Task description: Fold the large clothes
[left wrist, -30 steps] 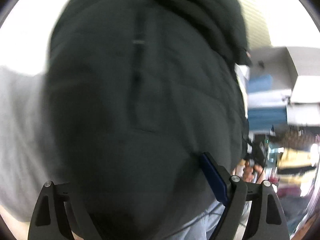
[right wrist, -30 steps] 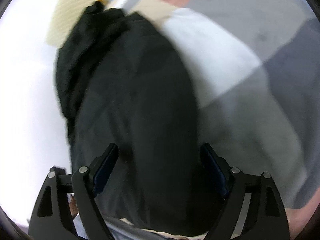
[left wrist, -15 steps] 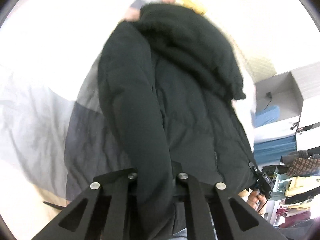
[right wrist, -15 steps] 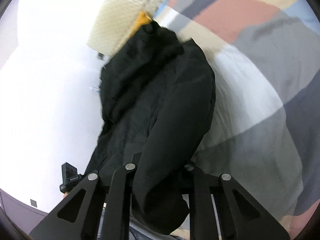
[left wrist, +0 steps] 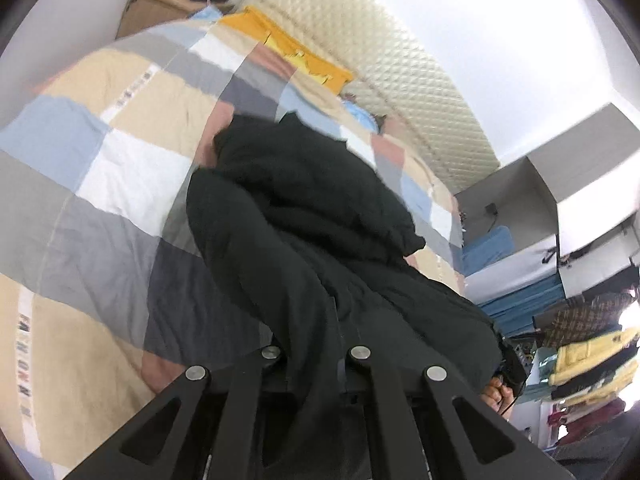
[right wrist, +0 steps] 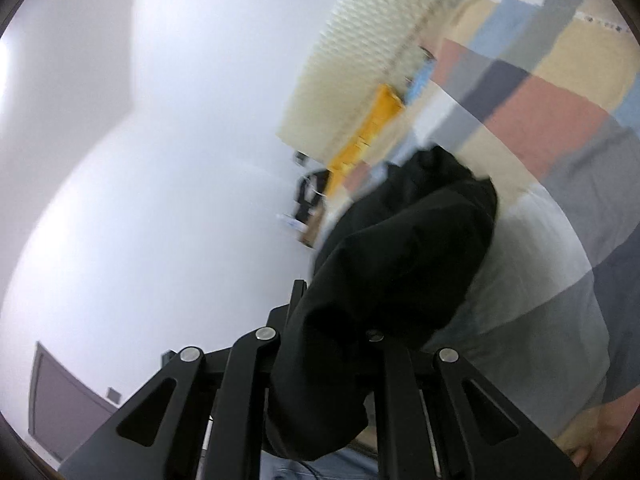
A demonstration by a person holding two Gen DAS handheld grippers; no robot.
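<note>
Here, black jacket (left wrist: 320, 216) clamped in both jaws, above patchwork quilt (left wrist: 100, 168)

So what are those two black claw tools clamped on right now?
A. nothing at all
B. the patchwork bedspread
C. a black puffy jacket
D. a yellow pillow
C: the left gripper and the right gripper each have their jaws shut on the black puffy jacket, which drapes from them toward the patchwork bedspread.

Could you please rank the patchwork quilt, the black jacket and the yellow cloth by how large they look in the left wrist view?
1. Quilt, largest.
2. Jacket, though it hangs nearer the camera, which inflates it.
3. Yellow cloth, smallest, and farthest away.
</note>
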